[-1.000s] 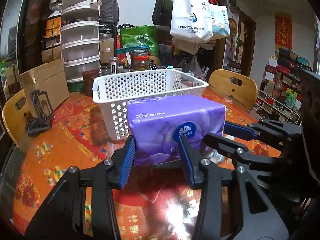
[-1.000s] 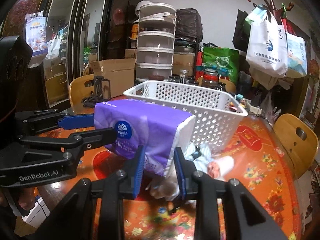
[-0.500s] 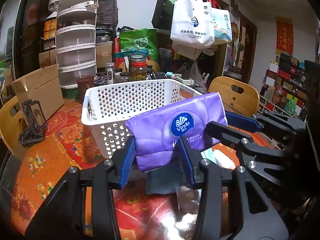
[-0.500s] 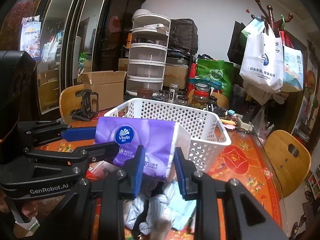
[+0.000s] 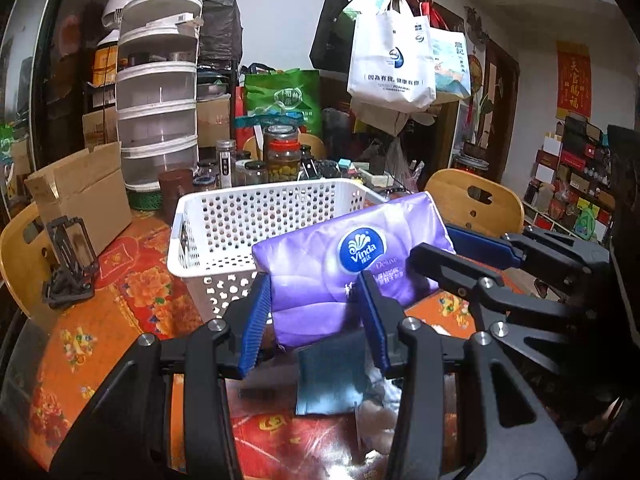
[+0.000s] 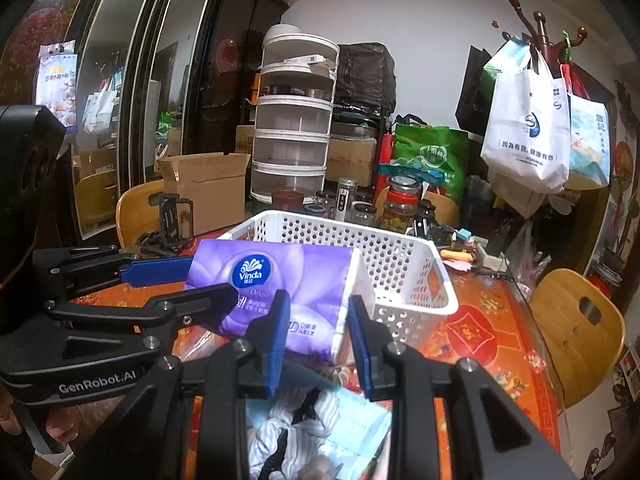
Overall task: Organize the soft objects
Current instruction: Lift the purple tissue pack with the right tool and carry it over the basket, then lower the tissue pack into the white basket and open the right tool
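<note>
A lived-in home dining room: a desk (image 5: 132, 312) under a red-and-orange floral cloth, wooden chairs (image 5: 476, 200), pickle jars (image 5: 284, 158), a stacked food cover (image 6: 294, 136), shopping bags on a coat rack (image 6: 536, 36), cardboard boxes (image 6: 208, 184) and a red wall scroll (image 5: 573, 80).

Tissue pack (image 5: 348, 264) hides the basket's (image 5: 256, 216) near wall.

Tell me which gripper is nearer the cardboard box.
Left. The left gripper grips the tissue pack's end toward the cardboard box; the right gripper grips the far end.
</note>
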Demonstrator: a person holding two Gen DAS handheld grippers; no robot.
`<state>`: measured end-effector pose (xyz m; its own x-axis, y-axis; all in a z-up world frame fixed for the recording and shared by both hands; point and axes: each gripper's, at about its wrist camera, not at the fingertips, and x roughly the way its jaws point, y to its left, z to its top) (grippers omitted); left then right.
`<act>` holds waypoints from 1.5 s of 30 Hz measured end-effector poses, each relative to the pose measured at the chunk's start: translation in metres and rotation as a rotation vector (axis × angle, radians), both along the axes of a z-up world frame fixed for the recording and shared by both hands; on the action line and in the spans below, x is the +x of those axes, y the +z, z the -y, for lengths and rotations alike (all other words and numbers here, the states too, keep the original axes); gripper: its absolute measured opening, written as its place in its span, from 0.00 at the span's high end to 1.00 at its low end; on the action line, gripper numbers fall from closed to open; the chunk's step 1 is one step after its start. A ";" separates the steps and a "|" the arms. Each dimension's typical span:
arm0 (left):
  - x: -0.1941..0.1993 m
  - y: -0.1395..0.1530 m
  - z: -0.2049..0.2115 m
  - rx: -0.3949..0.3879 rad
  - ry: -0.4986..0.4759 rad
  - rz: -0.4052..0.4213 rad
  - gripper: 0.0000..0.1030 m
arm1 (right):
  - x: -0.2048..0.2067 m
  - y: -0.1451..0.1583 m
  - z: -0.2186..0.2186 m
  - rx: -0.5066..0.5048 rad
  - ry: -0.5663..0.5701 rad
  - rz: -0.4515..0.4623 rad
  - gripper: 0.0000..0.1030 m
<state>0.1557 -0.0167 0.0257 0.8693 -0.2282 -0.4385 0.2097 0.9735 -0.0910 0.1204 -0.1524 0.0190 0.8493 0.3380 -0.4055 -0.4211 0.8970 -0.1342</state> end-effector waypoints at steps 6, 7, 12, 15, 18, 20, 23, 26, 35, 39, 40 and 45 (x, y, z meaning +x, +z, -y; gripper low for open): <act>0.007 0.020 -0.003 0.004 0.005 0.029 0.60 | 0.004 0.015 -0.005 -0.020 0.001 0.034 0.73; 0.008 0.024 -0.004 0.003 0.004 0.035 0.60 | 0.006 0.018 -0.005 -0.016 0.002 0.033 0.73; 0.018 0.046 -0.003 0.013 0.000 0.065 0.60 | 0.013 0.035 -0.007 -0.015 0.002 0.061 0.73; 0.031 0.062 -0.001 0.026 -0.006 0.080 0.60 | 0.022 0.048 -0.006 -0.005 -0.002 0.070 0.73; 0.045 0.074 0.001 0.035 -0.016 0.088 0.60 | 0.032 0.057 -0.005 -0.002 -0.014 0.081 0.73; 0.058 0.081 0.002 0.037 -0.022 0.086 0.60 | 0.040 0.061 -0.003 0.005 -0.021 0.080 0.73; 0.083 0.083 0.003 0.052 -0.030 0.075 0.60 | 0.058 0.065 -0.001 0.021 -0.029 0.067 0.73; 0.107 0.079 0.004 0.066 -0.036 0.054 0.60 | 0.076 0.063 0.000 0.034 -0.035 0.040 0.73; 0.169 0.039 0.004 0.096 -0.016 -0.035 0.60 | 0.130 0.021 -0.001 0.079 -0.045 -0.072 0.73; 0.192 0.020 0.001 0.090 -0.001 -0.063 0.60 | 0.150 0.007 -0.003 0.089 -0.045 -0.108 0.73; 0.198 0.015 0.001 0.092 0.001 -0.072 0.60 | 0.153 0.005 -0.004 0.088 -0.046 -0.114 0.73; 0.222 -0.005 -0.001 0.103 0.008 -0.111 0.60 | 0.174 -0.014 -0.009 0.073 -0.042 -0.164 0.73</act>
<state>0.3774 -0.0153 0.0211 0.8158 -0.1704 -0.5527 0.1962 0.9805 -0.0127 0.2941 -0.1436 0.0047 0.7877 0.3371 -0.5156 -0.3936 0.9193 -0.0002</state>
